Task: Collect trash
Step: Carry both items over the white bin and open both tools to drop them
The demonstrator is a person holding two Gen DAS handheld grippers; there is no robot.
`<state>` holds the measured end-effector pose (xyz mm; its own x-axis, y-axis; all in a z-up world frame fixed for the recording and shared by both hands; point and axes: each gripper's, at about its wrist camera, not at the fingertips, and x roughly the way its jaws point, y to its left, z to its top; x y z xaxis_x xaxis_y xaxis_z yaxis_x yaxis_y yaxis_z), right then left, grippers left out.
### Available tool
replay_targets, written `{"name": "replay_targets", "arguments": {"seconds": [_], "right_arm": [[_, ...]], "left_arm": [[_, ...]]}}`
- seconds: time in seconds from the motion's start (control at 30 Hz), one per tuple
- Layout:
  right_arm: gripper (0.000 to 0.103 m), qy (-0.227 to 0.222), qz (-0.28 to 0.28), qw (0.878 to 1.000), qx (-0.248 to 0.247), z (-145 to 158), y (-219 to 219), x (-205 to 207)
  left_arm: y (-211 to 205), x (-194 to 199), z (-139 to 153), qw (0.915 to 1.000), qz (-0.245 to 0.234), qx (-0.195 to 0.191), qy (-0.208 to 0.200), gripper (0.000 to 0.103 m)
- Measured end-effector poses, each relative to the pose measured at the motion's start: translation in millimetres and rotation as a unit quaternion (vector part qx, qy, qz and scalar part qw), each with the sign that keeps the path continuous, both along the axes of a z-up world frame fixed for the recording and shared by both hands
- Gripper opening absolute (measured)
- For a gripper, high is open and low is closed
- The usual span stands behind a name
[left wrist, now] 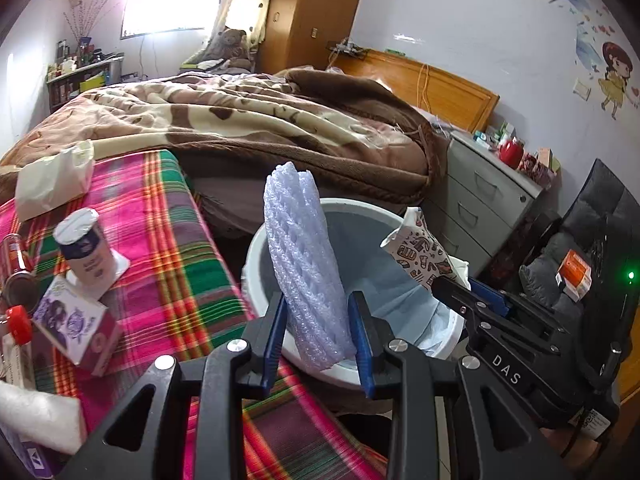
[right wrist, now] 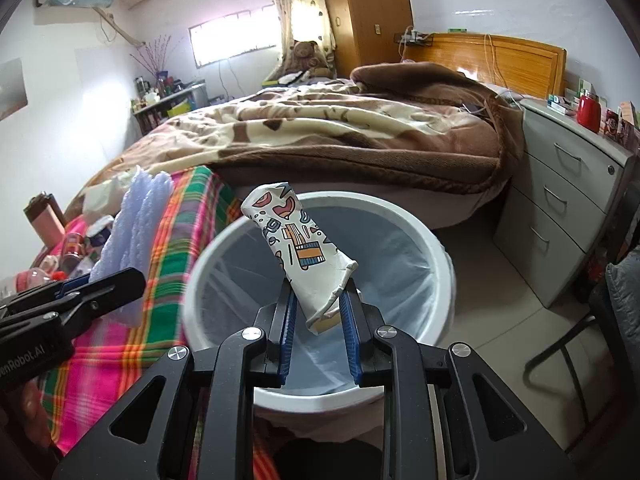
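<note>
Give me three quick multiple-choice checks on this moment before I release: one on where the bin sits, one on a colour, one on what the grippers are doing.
1. Where is the white bin?
A. on the bed
B. on the floor beside the plaid-covered table
C. on the grey drawer unit

2. What colour is the foam netting sleeve?
A. pale lilac-white
B. bright red
C. dark green

3. What is the state of the right gripper?
A. open and empty
B. shut on the flattened paper cup
C. shut on a bottle

Answers: 1 B, its rim stands next to the plaid edge. 2 A, the sleeve in the left gripper looks pale lilac. 3 B, both pads press the printed cup above the bin's opening.
</note>
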<state>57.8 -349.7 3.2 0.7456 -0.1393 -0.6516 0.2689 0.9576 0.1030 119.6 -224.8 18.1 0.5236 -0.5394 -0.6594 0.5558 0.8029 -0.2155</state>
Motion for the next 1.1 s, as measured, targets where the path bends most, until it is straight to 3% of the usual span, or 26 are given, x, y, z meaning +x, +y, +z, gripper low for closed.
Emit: {"name": "replay_targets", "arguments": {"seconds": [0.37,0.5,0.57,0.63,0.67,1.1], "right_arm": [[0.023,0.032,-0.007,0.999,0.004,-12.9,-17.5,3.4],[0.024,0.046,-0.011,0.999,0.002,-16.8,-21.4,5.0],[0.03,0.048,-0.011,0.999,0.005,-17.0,-22.1,4.4],[0.048,0.047,-0.013,0.999,0.006,-16.5,-21.7,2.5],[0.05,0.045,-0.012,0.999,0.009,-16.0,-21.0,1.0],[0.051,0.011,0.004,1.0,0.006,1.5,-2.9,-6.4]], "left_arm": [[-39.5,7.4,-19.8,0.9989,-0.025,0.03,0.028,0.033],[-38.9,9.2,-20.4,0.9989,-0.022,0.027,0.032,0.05],[-35.1,9.8,-20.7,0.999,-0.02,0.023,0.033,0.056],[-31.6,10.1,-21.0,0.999,-0.016,0.022,0.036,0.057],[-30.1,10.3,-21.1,0.999,-0.014,0.022,0.037,0.057],[13.0,-3.7,-3.5,0.9995,0.023,0.021,0.007,0.064]]}}
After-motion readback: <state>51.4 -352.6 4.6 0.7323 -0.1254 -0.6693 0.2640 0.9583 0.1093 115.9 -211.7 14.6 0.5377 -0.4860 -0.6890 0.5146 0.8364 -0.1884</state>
